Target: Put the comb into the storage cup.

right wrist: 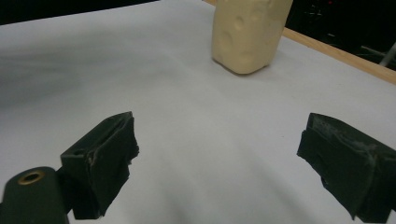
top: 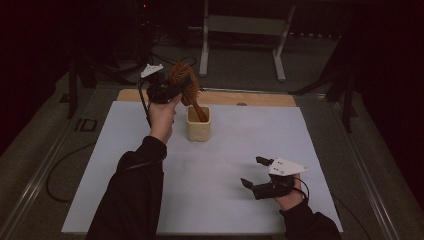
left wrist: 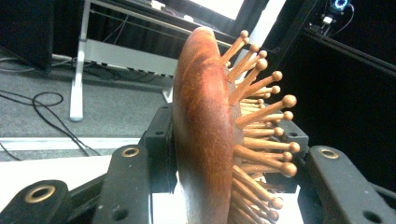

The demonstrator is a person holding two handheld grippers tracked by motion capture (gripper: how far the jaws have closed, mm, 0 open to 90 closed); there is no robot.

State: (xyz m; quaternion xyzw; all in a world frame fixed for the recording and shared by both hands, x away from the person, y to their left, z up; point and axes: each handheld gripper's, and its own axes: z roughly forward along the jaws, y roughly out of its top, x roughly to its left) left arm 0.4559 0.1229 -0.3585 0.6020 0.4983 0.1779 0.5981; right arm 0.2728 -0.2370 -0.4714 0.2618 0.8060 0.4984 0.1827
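Hairbrush (left wrist: 203, 135): wood, reddish-brown back polished, slight gloss; pins wooden, ball-tipped, smooth. Cup (right wrist: 246, 32) upper centre of right gripper view: cream, matt, dimpled surface, ceramic or plastic not told apart. Table cover (top: 220, 170): white, matt, smooth, paper-like; bare wood strip (top: 260, 98) seen at far edge. Right gripper (right wrist: 219, 158) pads (right wrist: 105, 154): black, matt, rough, worn rubber-like. Left gripper (left wrist: 224, 154) body: black matt plastic, brass-coloured rivets.

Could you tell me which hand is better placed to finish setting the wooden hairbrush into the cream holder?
Left. The left gripper is clamped on the wooden hairbrush, whose handle already dips into the cream holder. The right gripper rests open and empty, apart, near the table's front edge.
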